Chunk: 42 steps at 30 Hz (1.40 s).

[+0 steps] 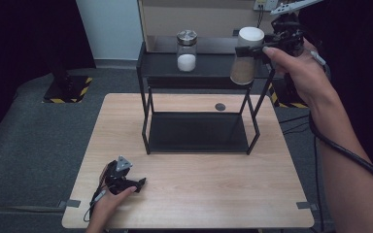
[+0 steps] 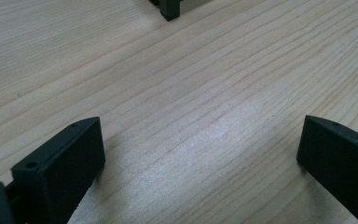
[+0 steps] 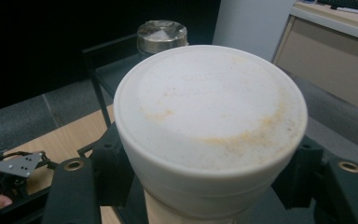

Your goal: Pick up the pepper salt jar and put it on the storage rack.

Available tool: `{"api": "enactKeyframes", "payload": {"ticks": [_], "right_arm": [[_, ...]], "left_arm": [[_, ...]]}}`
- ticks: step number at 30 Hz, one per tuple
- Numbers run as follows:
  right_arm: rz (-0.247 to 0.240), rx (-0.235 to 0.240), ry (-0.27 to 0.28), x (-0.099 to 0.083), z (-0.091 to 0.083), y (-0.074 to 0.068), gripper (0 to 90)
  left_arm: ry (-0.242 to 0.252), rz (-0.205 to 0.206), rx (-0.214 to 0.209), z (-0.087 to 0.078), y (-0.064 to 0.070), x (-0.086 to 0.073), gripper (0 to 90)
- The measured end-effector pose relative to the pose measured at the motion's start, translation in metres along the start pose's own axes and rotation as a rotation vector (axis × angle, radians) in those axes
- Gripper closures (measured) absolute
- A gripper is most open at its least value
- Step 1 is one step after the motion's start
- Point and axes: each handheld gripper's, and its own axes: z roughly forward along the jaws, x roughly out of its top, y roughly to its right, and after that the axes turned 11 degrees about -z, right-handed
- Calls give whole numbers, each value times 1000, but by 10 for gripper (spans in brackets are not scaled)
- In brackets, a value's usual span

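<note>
**White-lidded jar held at the rack's top shelf**

White lid up, the jar of tan powder (image 1: 245,56) sits clamped in my right gripper (image 1: 267,48) jaws at upper right, by the black rack (image 1: 148,121); a silver-lidded jar (image 1: 186,51) stands upper centre; my left gripper (image 1: 126,182) rests lower left on the tabletop (image 1: 199,194), jaws wide, holding nothing.

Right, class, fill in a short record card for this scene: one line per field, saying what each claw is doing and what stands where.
right claw: shut on the white-lidded jar of brown powder, held up at the rack's right end
left claw: open, resting low on the wooden table, holding nothing
black rack: two shelves, standing at the table's far side
top shelf: metal-lidded jar of white powder, upright
lower shelf: bare
</note>
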Motion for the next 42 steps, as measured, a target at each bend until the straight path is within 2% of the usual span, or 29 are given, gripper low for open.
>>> {"api": "enactKeyframes", "payload": {"ticks": [15, 30, 42], "right_arm": [[15, -29, -2, 9, 16, 12, 346], [29, -46, -12, 13, 48, 21, 346], [44, -47, -19, 13, 64, 25, 346]], "left_arm": [[0, 0, -1, 0, 0, 0, 0], [0, 0, -1, 0, 0, 0, 0], [0, 0, -1, 0, 0, 0, 0]]}}
